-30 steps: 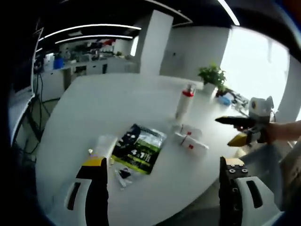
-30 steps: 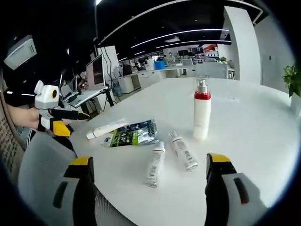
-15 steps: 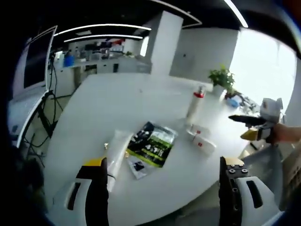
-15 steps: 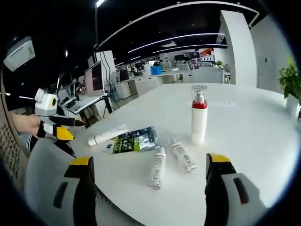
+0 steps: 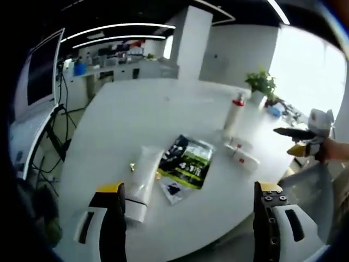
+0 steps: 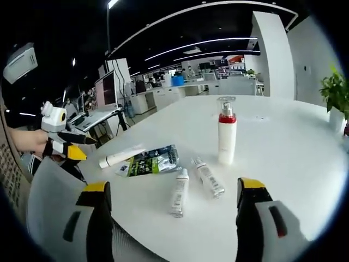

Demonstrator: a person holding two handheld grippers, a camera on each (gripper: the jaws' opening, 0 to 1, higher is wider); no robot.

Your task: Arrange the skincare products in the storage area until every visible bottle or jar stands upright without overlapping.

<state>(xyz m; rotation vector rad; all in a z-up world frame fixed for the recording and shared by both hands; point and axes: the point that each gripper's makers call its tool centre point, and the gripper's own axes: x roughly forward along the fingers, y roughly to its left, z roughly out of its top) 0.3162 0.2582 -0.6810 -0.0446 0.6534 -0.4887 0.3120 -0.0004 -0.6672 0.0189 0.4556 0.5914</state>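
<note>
A white pump bottle with a red collar [image 6: 225, 133] stands upright on the white table [image 6: 272, 164]; it also shows far off [image 5: 233, 115]. Two small white tubes [image 6: 178, 192] [image 6: 207, 178] lie flat in front of it, seen again as tubes [image 5: 242, 155]. A larger white tube [image 5: 143, 180] [image 6: 121, 156] lies flat beside a dark green sachet [image 5: 188, 161] [image 6: 149, 161]. My left gripper [image 5: 188, 218] is open above the near table edge, also seen as the left gripper [image 6: 68, 144]. My right gripper [image 6: 172, 215] is open and empty, also seen as the right gripper [image 5: 297, 141].
A potted plant [image 5: 262, 84] stands at the table's far side. A small dark sachet [image 5: 173, 189] lies by the big tube. A chair back [image 6: 49, 202] sits near the table edge. Desks and a monitor [image 6: 106, 84] fill the room behind.
The left gripper view has pulled back and shifted, so the large tube and sachet sit more central. The right gripper view has barely moved. No object has moved.
</note>
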